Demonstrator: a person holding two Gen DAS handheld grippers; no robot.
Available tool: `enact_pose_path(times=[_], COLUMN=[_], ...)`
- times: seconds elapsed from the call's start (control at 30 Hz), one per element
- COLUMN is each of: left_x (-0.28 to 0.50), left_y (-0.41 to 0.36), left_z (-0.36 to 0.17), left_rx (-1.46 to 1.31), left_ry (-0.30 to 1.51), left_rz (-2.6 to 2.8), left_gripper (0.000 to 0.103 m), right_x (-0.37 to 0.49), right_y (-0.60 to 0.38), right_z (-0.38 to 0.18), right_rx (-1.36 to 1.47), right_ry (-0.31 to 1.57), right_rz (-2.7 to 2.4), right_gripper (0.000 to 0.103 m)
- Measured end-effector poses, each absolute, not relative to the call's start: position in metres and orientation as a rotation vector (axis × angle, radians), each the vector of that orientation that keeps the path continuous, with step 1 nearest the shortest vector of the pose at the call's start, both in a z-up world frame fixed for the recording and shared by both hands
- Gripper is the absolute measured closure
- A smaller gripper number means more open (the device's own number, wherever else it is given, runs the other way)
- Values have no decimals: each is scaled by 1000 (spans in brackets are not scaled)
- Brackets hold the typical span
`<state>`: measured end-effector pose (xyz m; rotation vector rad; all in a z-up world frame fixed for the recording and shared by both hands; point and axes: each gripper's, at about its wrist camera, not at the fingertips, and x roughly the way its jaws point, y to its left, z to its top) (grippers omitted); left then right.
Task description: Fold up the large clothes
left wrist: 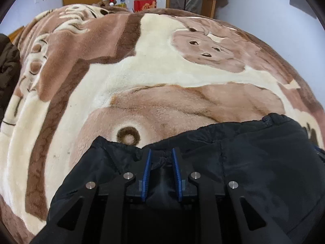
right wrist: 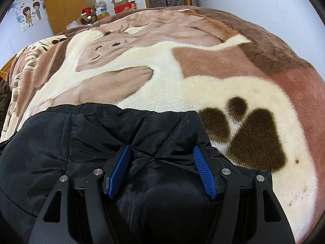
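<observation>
1. Nearest the lens in the left wrist view, the left gripper (left wrist: 161,152) is seen drawn narrow on a gathered ridge of the black jacket (left wrist: 243,162); its blue pads (left wrist: 147,168) are pressed against the bunched cloth, so the fabric is judged to be pinched.
2. In the right wrist view, the right gripper (right wrist: 161,150) is held wide, with a bulging fold of the black jacket (right wrist: 91,138) lying between its pads (right wrist: 204,170). Whether that cloth is actually clamped cannot be told; the pads appear apart from it at the tips.
3. The jacket is spread on the near part of the plush blanket (left wrist: 142,81), its far hem stopping short of the blanket's middle. In the right wrist view, the dark paw print (right wrist: 254,138) woven into the blanket is found just beside the jacket's edge.
4. The jacket is judged to be padded, soft and fairly bulky, with a smooth, shiny shell that is likely to slip. No stiffness is expected, so unsupported parts should sag when lifted.
5. A hold is best taken at stitched seams or on a gathered ridge near the hem, where several layers can be bitten together.
</observation>
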<state>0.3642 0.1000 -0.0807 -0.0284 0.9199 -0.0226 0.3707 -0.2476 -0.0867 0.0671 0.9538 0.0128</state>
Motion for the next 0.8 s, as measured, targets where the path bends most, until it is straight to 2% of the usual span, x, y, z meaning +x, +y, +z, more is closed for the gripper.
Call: enact_pose_path(times=[0.17,0.3,0.43,0.5,0.8], left_x=[364,346,326,319,313], left_y=[99,115,139,147,140], left_z=[-76,-51,-32,-30,-39], left_rx=[-16,-78,-161,-183,-170], left_ry=[909,882,855,850,856], left_rz=[-9,-13,-37,-36,-32], left_gripper=[81,81,81,81,81], right_x=[378,374,348,332,331], right_y=[-244,-258,-281,-287,-278], right_z=[-89,-63,-20,-1,-19], right_rx=[40,152,385,417,400], right_ry=[999,1030,899,801,867], right_rz=[5,34,152,170,164], right_gripper=[39,39,39,39,39])
